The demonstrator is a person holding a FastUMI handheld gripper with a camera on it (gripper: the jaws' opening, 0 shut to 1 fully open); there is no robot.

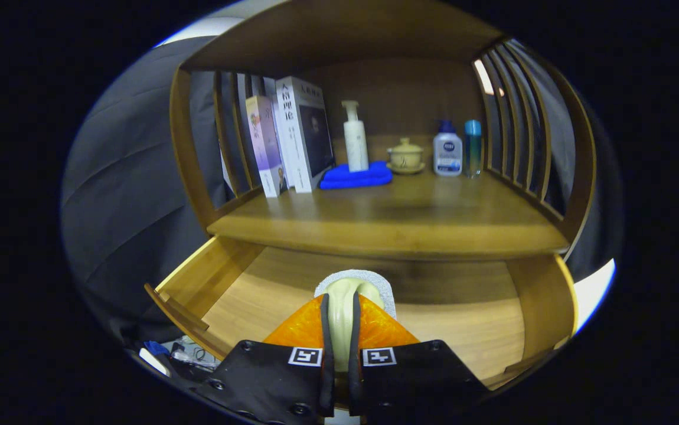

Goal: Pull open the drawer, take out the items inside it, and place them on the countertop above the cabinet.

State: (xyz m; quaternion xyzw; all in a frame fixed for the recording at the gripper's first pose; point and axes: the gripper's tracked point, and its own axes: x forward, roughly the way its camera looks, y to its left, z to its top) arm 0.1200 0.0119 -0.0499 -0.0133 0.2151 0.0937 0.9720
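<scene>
The wooden drawer (469,330) stands pulled open below the countertop (387,221) of the cabinet. My gripper (340,301) hangs over the drawer's floor with its two orange fingers (301,330) shut on a cream-coloured item with a grey rough pad (344,286). The item sticks out a little ahead of the fingertips, and the fingers hide its lower part. The drawer floor around the fingers shows bare wood.
On the countertop's back half stand two books (292,139), a white pump bottle (355,141) on a folded blue cloth (356,176), a lidded cup on a saucer (405,156), a white bottle with a blue cap (447,150) and a teal bottle (473,147). Slatted sides (522,130) flank it.
</scene>
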